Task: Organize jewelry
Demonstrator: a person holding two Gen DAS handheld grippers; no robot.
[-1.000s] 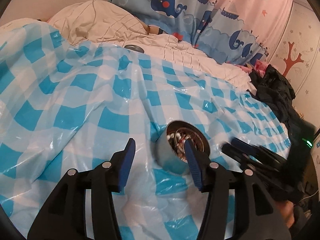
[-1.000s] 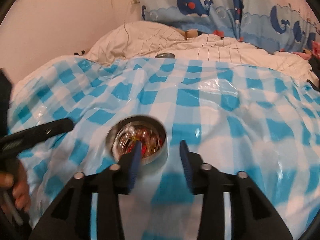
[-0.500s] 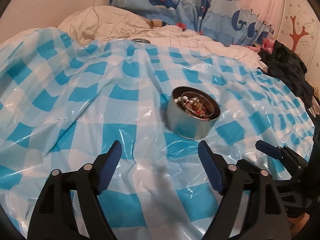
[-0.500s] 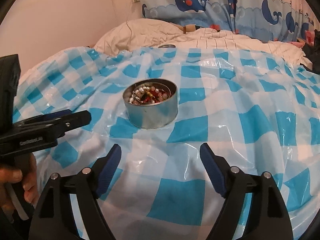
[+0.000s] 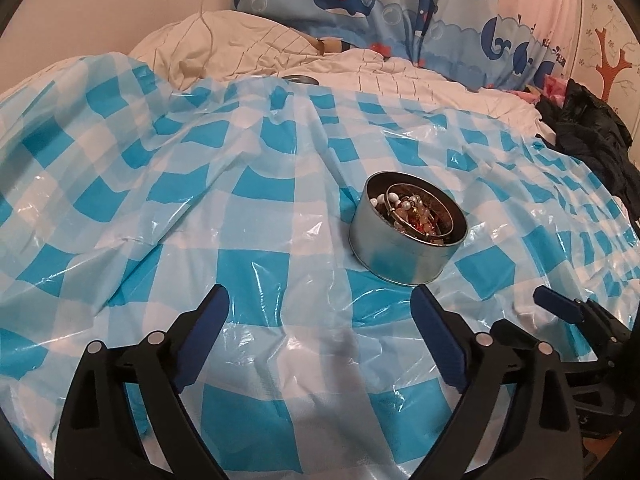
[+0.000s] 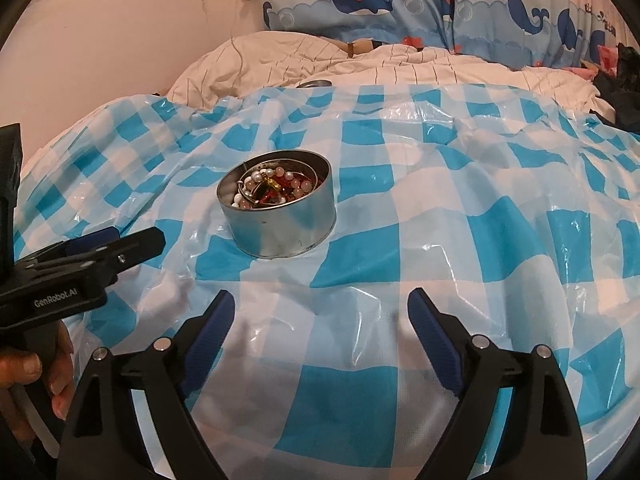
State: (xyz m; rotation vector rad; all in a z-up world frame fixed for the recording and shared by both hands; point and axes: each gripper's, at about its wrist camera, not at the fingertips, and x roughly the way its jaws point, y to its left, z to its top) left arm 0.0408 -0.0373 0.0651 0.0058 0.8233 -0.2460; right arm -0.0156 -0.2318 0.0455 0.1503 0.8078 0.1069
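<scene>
A round metal tin [image 5: 404,252] stands on the blue and white checked plastic sheet [image 5: 200,208]. It holds a tangle of jewelry [image 5: 416,214]: pearl beads, red beads and metal rings. The tin [image 6: 280,220] and its jewelry [image 6: 272,188] also show in the right wrist view. My left gripper [image 5: 320,320] is open and empty, a little short of the tin and to its left. My right gripper [image 6: 318,320] is open and empty, short of the tin. The left gripper also shows at the left edge of the right wrist view [image 6: 108,244], the right gripper at the right edge of the left wrist view [image 5: 560,308].
The sheet lies over a bed with a white striped quilt [image 6: 360,64] behind it. A small round metal lid [image 6: 314,84] lies at the sheet's far edge. Whale-print fabric [image 6: 440,0] hangs at the back. Dark clothes [image 5: 592,136] lie at the right.
Both grippers have pulled back from the tin and opened wide. The tin now stands clear of the fingers of both.
</scene>
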